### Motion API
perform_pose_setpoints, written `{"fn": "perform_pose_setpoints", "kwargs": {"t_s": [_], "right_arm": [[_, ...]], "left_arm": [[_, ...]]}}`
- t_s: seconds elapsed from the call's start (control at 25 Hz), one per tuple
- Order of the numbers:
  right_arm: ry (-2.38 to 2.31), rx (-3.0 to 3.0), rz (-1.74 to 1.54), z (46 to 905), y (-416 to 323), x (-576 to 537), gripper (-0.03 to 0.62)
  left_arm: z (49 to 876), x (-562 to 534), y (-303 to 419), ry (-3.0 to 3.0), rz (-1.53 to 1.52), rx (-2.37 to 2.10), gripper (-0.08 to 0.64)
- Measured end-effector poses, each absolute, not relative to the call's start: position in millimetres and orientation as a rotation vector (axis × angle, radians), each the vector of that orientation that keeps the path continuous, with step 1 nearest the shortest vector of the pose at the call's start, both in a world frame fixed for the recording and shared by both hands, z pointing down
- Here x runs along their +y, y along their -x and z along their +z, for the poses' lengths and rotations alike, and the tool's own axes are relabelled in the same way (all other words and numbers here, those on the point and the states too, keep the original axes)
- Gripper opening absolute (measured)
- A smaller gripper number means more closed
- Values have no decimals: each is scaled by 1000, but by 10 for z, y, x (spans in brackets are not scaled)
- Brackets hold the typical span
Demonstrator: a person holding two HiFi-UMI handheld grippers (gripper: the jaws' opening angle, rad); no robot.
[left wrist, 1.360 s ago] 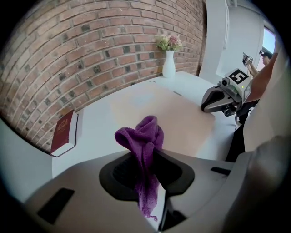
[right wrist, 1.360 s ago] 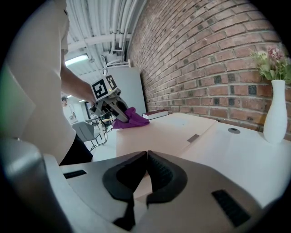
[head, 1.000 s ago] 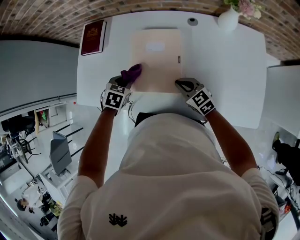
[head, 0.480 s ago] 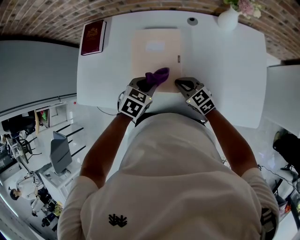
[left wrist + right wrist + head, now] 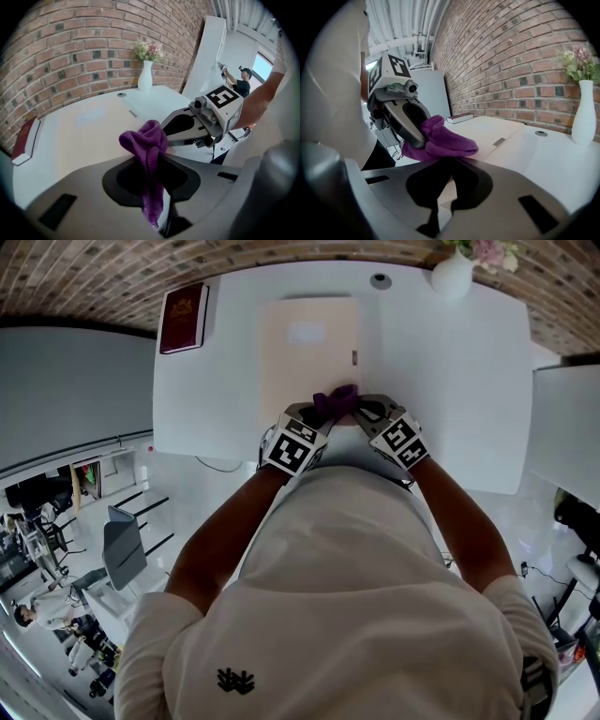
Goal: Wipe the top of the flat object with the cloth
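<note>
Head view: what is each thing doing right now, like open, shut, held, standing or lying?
left gripper: shut on the purple cloth.
purple cloth: bunched, resting on the beige folder.
right gripper: shut, tip on the folder's near corner.
beige folder: closed, lying flat.
red book: closed, lying flat.
vase: upright, holding flowers.

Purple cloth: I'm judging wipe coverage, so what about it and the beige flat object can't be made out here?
- How much of the purple cloth touches the beige flat object: underside hidden by the claw of the left gripper (left gripper view) and its own folds (head view).
- The object's near edge: head view, covered by the left gripper and right gripper.
- The object's pale label: head view, too blurred to read.
</note>
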State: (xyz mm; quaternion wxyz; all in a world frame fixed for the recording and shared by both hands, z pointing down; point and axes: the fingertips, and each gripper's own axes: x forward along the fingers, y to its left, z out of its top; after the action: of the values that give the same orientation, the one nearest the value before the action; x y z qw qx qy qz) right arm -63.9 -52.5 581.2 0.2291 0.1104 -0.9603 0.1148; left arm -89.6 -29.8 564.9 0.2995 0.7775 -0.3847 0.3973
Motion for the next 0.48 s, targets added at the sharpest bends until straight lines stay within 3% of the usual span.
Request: {"fn": "perform_pose_setpoints", "kwargs": {"t_s": [0.48], "right_arm": [[-298,-2661,327,5759,642,-526,31]], "left_arm": [[5678,-196,1375,-2028,1063,-1079,94]]}}
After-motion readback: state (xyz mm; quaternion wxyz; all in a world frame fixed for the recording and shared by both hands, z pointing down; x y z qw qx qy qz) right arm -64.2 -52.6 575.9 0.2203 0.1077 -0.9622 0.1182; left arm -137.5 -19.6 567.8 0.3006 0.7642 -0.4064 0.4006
